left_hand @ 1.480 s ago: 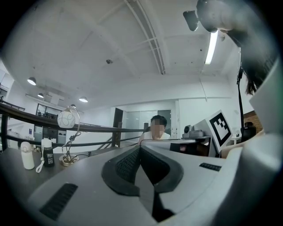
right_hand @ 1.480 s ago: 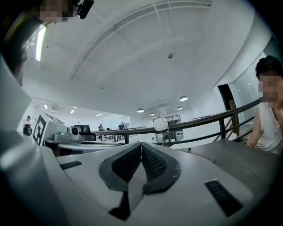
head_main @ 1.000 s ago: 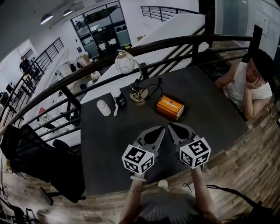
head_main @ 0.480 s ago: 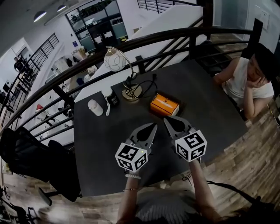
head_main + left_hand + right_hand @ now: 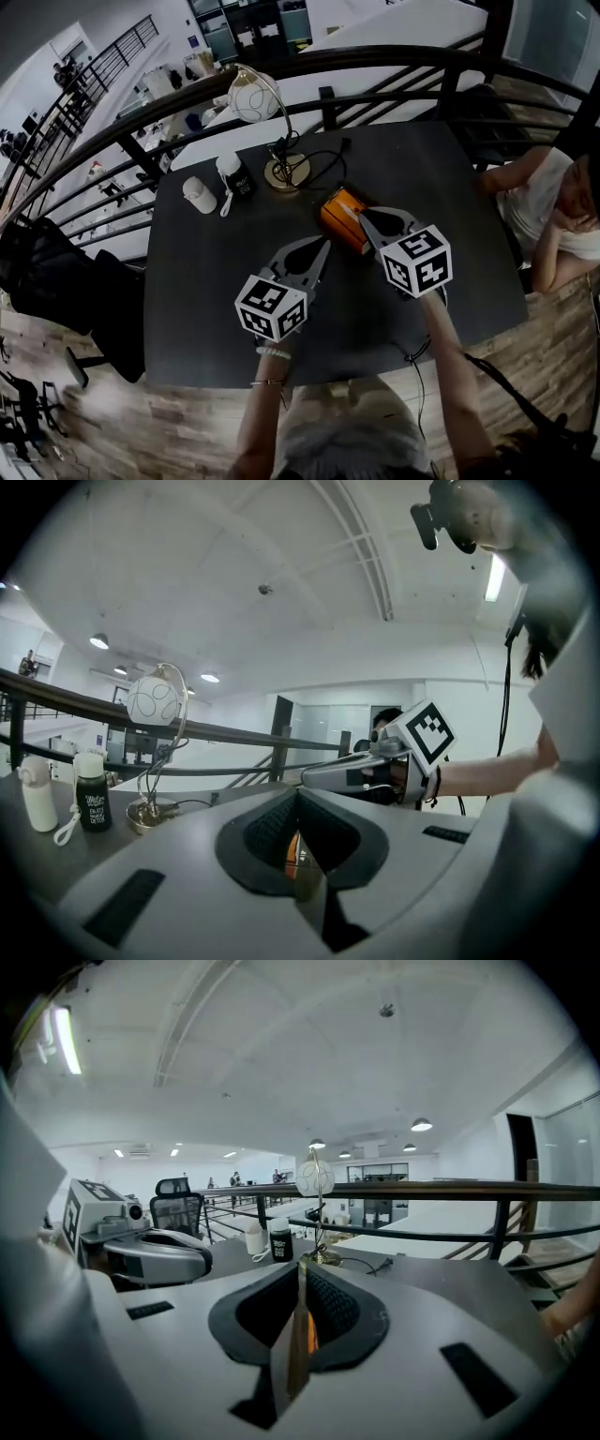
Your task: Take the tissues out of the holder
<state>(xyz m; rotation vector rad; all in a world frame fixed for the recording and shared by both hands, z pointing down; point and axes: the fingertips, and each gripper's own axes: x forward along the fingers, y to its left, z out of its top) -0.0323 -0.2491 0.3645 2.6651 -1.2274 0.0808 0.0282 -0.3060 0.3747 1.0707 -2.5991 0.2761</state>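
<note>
The orange tissue holder lies on the dark table, just behind both grippers. My right gripper is shut and empty, with its tip over the holder's near right edge. My left gripper is also shut and empty, a little short of the holder on its left. In the left gripper view a sliver of orange holder shows behind the closed jaws. The right gripper view shows the same orange between its jaws. I cannot make out the tissues clearly.
A desk lamp with a brass base and a cable stands behind the holder. A white bottle and a black bottle stand at the back left. A person leans on the table's right side. A railing runs behind the table.
Both grippers have moved forward towards the orange holder, and the right tip now reaches its near edge. The head view has tilted further down over the table.
</note>
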